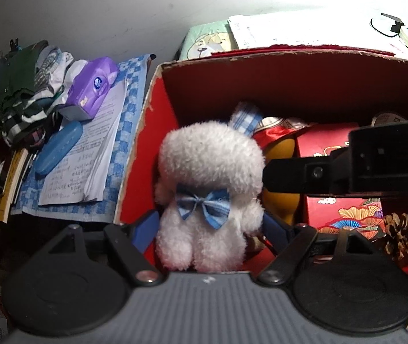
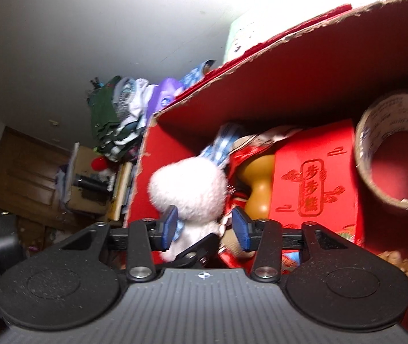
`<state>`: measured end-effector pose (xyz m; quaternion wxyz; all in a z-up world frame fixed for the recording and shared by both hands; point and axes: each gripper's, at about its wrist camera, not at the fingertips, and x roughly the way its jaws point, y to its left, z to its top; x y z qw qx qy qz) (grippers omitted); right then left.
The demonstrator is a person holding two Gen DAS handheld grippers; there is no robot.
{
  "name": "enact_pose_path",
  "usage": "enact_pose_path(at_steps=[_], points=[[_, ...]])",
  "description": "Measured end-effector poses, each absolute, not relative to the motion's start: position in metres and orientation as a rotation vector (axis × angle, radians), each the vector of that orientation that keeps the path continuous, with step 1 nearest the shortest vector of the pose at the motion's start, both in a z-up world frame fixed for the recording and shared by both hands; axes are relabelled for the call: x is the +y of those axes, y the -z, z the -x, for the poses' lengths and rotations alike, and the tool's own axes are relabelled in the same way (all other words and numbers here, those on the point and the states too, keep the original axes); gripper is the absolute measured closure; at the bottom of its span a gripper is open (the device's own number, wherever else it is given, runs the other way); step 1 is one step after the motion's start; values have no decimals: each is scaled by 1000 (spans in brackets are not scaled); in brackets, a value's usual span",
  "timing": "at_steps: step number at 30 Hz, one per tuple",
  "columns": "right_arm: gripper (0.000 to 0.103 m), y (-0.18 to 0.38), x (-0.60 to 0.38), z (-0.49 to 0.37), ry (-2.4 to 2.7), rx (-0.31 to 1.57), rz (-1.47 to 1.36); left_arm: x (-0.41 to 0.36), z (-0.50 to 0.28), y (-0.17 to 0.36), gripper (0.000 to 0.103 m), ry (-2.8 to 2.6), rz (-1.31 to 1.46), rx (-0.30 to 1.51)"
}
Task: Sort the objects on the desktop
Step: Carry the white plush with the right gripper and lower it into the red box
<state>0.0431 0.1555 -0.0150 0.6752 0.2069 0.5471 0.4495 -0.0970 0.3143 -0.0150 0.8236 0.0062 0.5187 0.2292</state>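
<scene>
My left hand-held gripper (image 1: 209,229) clamps the plush rabbit (image 1: 209,177) over the red box (image 1: 290,86); my right hand-held gripper (image 2: 204,226), jaws apart, crowds in and could knock it loose.

You've got a fluffy white plush bunny (image 1: 209,195) upright, blue striped bow tie on its neck, blue checked ear poking up behind. It sits at the left end of the red cardboard box (image 1: 290,86), right beside a yellow gourd (image 1: 282,200) and a red gift box (image 1: 338,209). Tape roll (image 2: 396,149) leans far right.
</scene>
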Motion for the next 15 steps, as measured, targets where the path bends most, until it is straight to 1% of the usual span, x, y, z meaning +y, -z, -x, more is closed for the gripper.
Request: enact_pose_path(at_steps=[3, 8, 9, 15], points=[[65, 16, 164, -45, -985, 1244, -409, 314, 97, 15, 21, -493, -12, 1105], [67, 17, 180, -44, -1042, 1255, -336, 313, 98, 16, 20, -498, -14, 1107], [70, 19, 182, -45, -1055, 1267, -328, 313, 98, 16, 20, -499, -15, 1107], [69, 17, 182, -39, -1068, 1250, -310, 313, 100, 12, 20, -508, -14, 1098]])
